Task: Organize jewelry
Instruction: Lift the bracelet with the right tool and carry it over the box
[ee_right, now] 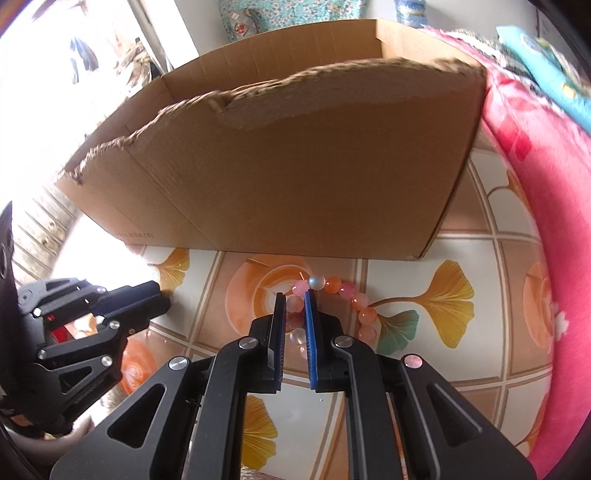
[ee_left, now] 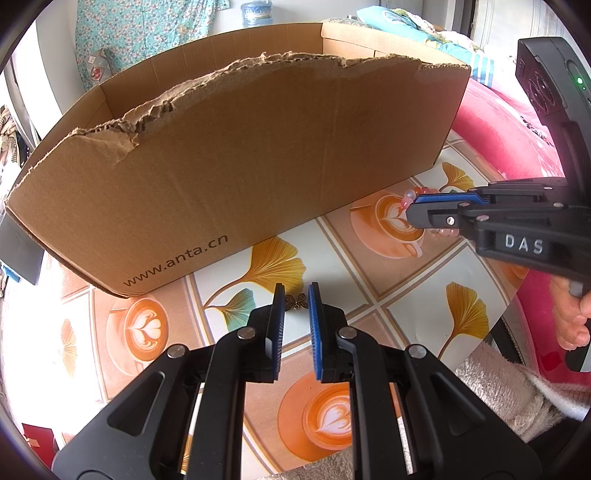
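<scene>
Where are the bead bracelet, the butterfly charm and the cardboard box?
bead bracelet [ee_right: 364,314], right wrist view, on an orange bead right of the jaws.
butterfly charm [ee_left: 296,301], left wrist view, on its body between the jaws.
cardboard box [ee_left: 258,155], left wrist view, on its near wall.

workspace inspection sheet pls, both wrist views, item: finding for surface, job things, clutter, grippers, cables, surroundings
surface: table under a cloth printed with ginkgo leaves and latte cups.
job's things: bead bracelet of pink and orange beads lying on the cloth; small bronze butterfly charm on the cloth; open cardboard box with a torn near wall behind both.
clutter: nothing seen on the cloth besides these.
grippers: left gripper straddles the charm, jaws narrowly apart, contact unclear; right gripper has its jaws around one side of the bracelet, beads between the pads, grip not certain.
cables: nothing seen.
surroundings: pink blanket to the right; floral fabric behind the box.
</scene>
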The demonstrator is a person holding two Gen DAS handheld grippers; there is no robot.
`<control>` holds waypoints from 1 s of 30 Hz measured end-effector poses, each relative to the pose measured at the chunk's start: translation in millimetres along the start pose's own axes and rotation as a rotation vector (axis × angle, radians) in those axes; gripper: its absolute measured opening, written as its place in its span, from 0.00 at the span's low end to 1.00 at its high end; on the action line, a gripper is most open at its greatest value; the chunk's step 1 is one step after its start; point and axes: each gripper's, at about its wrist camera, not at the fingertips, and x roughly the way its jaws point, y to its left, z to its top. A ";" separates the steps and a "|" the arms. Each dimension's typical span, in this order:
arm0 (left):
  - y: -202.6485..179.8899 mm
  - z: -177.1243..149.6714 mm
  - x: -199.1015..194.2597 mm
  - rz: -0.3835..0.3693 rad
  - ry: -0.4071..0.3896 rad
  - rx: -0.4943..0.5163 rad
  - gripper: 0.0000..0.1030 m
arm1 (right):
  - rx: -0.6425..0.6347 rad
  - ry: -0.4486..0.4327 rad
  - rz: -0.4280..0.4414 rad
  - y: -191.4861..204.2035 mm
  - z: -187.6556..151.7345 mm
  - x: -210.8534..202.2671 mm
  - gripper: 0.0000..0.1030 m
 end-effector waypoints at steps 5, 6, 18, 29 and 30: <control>0.2 -0.3 -0.2 0.002 -0.002 0.002 0.11 | 0.069 -0.050 0.086 -12.8 -0.3 -12.9 0.10; 0.4 -0.4 -0.3 0.002 -0.003 0.002 0.11 | 0.083 -0.061 0.104 -15.6 -0.1 -15.9 0.10; 22.0 -6.8 -19.9 -0.049 -0.074 -0.023 0.11 | 0.291 -0.192 0.417 -54.6 0.6 -55.4 0.10; 52.5 20.8 -120.1 -0.140 -0.355 0.043 0.11 | 0.243 -0.341 0.524 -53.5 34.5 -109.4 0.10; 55.6 27.5 -123.8 -0.134 -0.365 0.050 0.11 | 0.227 -0.348 0.526 -51.3 41.2 -113.1 0.10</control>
